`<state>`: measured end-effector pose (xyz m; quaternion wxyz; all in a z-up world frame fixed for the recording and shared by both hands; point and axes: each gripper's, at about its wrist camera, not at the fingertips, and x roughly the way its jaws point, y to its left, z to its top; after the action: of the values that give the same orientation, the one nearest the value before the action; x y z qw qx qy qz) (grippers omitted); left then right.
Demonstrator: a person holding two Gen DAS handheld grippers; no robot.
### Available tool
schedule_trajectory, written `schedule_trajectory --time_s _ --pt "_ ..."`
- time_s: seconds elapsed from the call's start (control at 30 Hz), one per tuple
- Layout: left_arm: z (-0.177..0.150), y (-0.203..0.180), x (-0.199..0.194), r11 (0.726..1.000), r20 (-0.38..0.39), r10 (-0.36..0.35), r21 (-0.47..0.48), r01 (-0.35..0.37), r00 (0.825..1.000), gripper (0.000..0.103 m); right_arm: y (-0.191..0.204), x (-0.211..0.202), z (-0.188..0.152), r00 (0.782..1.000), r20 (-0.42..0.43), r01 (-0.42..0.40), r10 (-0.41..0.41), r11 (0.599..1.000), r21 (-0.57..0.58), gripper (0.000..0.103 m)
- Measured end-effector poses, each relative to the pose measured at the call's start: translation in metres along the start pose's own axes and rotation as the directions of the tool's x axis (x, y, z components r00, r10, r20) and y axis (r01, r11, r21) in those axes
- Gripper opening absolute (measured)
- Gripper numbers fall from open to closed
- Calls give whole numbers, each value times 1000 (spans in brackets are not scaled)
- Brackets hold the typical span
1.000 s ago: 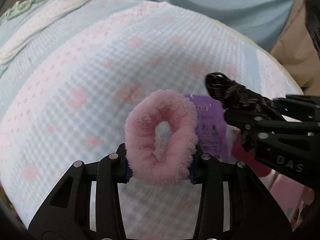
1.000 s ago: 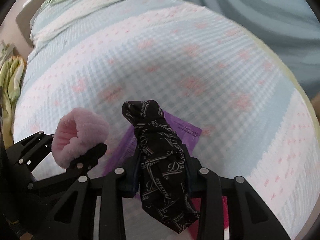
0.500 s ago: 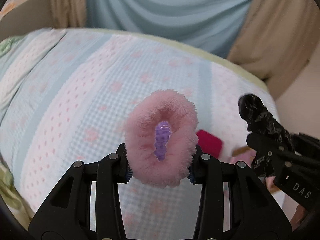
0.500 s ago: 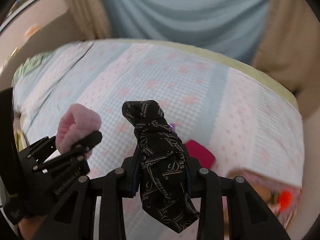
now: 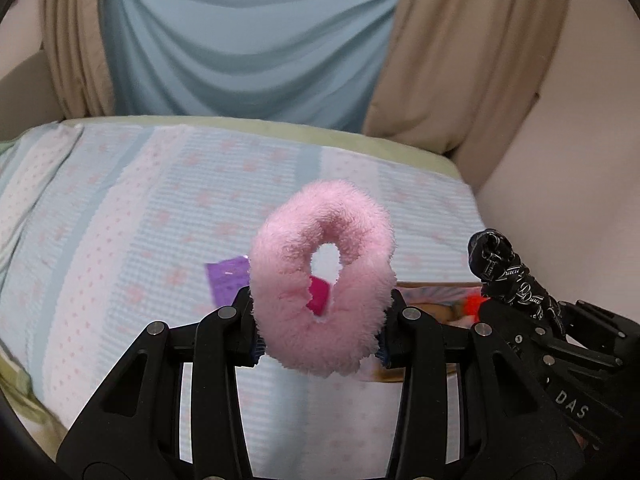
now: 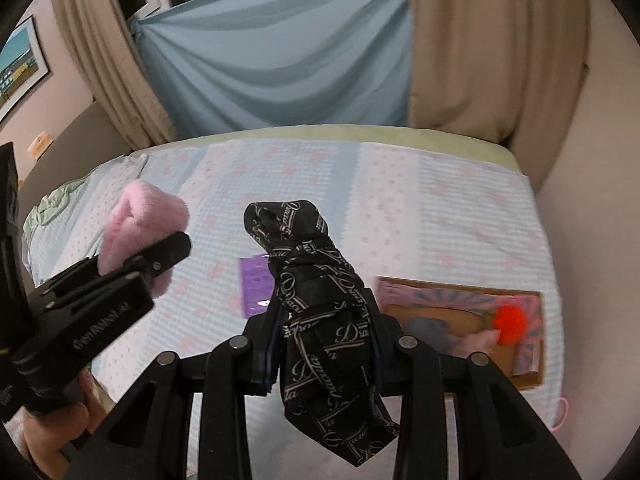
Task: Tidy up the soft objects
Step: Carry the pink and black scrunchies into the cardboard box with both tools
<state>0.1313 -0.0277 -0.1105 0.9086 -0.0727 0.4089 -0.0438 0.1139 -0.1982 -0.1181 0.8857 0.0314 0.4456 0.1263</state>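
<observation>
I have the fluffy pink scrunchie (image 5: 324,280) pinched in my left tool (image 5: 320,320), its fingers pressed against both sides of the ring so that it stands upright in the air above the bed (image 5: 120,220). Through its hole I see a bit of a magenta item (image 5: 319,296) lying on the bed behind it. My right tool (image 6: 324,344) is clamped on the black printed cloth (image 6: 320,300), a knotted bundle with pale lettering (I cannot read the words fully); its top pokes up past the fingertips and its tail hangs below them. The two tools sit side by side, near each other but apart, the left one visible at the left edge of the right wrist view.

On the bed beyond the cloth lies a flat purple packet (image 6: 256,284), toward the middle of the bedspread. Near the bed's right edge sits a shallow cardboard box (image 6: 528,380) with pink and blue soft things inside and a bright orange pom-pom (image 6: 509,324) on top. The bedspread is pale blue and white with pink marks. Behind the bed's far edge hang a blue curtain (image 6: 280,60) and beige drapes (image 6: 480,48).
</observation>
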Motion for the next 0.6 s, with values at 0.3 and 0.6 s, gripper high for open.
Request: schedule_trajectory --time_s 0.3,0.6 --pt "-21 -122 32 999 -48 -34 30 36 998 37 -133 -24 -23 999 -13 40 -39 995 94 32" --pt "-41 -186 97 992 -177 -22 118 44 984 37 -224 1 -42 993 -88 96 -82 980 175 32"
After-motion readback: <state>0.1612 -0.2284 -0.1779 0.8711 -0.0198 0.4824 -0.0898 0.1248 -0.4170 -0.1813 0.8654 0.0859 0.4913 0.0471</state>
